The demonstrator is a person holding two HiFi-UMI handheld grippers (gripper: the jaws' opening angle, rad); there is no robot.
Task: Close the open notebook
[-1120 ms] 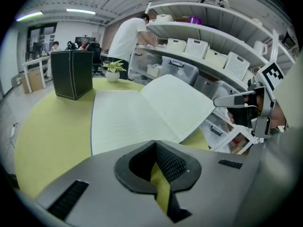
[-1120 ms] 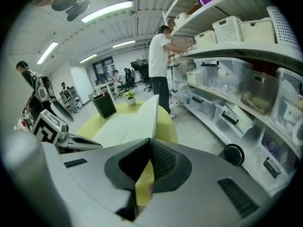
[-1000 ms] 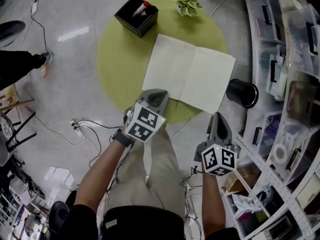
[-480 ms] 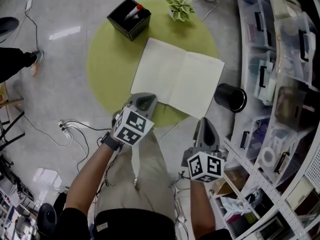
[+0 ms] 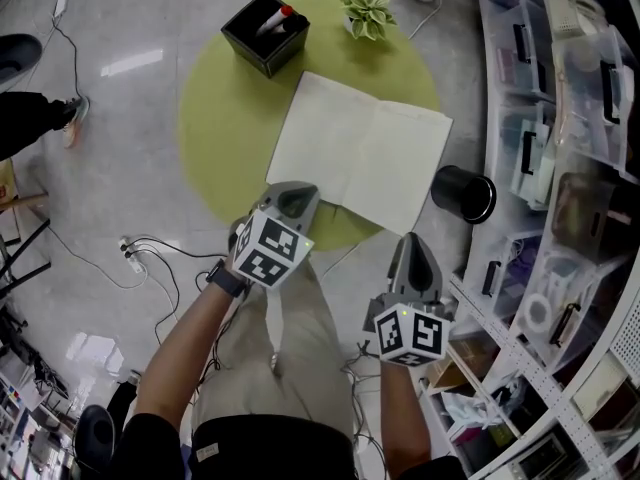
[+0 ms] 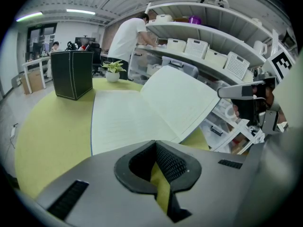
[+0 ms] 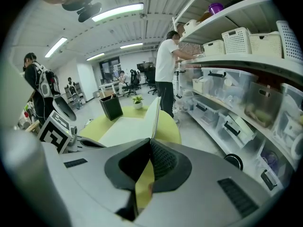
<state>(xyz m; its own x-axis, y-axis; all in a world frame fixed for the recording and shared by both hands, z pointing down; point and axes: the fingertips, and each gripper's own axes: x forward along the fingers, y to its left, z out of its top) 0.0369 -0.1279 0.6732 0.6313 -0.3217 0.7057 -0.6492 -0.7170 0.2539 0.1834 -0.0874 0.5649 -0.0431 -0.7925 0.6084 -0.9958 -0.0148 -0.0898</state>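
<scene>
Both tongs are read as closed and empty. The left gripper is parked at the near left edge of the open notebook; contact can't be confirmed. The right gripper is held off the table, near the notebook's near right corner but apart from it.

The notebook is laid open on the round green table. Its right half is tilted up from the spine, and its near right corner is hung past the table rim.

Risks as judged:
- With the jaws kept closed, the cover can only be nudged, not pinched. A single leaf may be flipped instead of the whole half, so the book is left open or a page gets creased
- If the raised half is pushed sideways rather than lifted over, the whole notebook can be slid. The overhang means it could be tipped off the rim toward the black cup on the floor
- If it is shoved away instead, the pen box or the small potted plant could be knocked
- If the left half is not pinned, the spine is likely to be dragged along
</scene>
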